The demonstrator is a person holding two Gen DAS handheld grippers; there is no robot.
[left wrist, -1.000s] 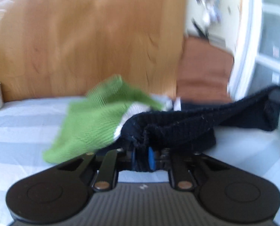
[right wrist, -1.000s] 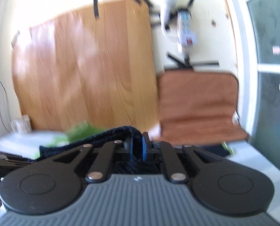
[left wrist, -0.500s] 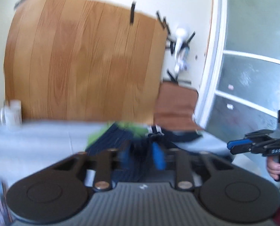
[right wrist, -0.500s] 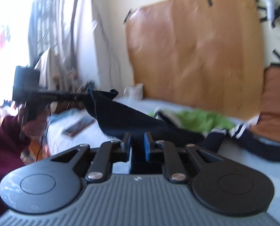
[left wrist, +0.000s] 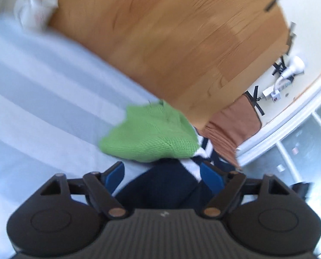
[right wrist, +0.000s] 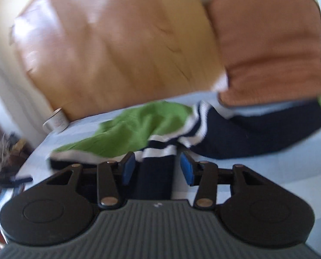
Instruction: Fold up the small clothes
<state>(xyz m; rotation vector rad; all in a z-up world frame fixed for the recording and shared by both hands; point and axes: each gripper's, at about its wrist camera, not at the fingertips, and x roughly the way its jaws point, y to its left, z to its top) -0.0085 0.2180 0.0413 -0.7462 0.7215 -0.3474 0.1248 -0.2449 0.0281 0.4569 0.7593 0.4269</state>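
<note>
A small knitted sweater lies on the pale blue striped sheet [left wrist: 41, 82]. In the left wrist view its green part [left wrist: 147, 138] is ahead, with white stripes [left wrist: 196, 165] and navy knit [left wrist: 164, 185] nearer me. My left gripper [left wrist: 163, 172] is opening, with the navy knit lying between its blue pads [left wrist: 117, 172], which do not press on it. In the right wrist view the sweater's green part [right wrist: 134, 127] and navy part [right wrist: 247, 133] spread across the sheet. My right gripper [right wrist: 157, 168] is opening too, and a navy fold [right wrist: 155, 181] sits loose between its pads [right wrist: 128, 168].
A large wooden board [left wrist: 171, 38] leans on the wall behind the bed. A brown cushion [right wrist: 268, 43] stands to its right. White cups [left wrist: 35, 10] sit by the board's left end, one cup [right wrist: 55, 123] in the right view. A white door frame [left wrist: 290, 125] is at the right.
Both grippers were shut on the navy knit and held it stretched up. Now both have swung down over the bed, their jaws have parted, and the knit lies loose between the pads.
</note>
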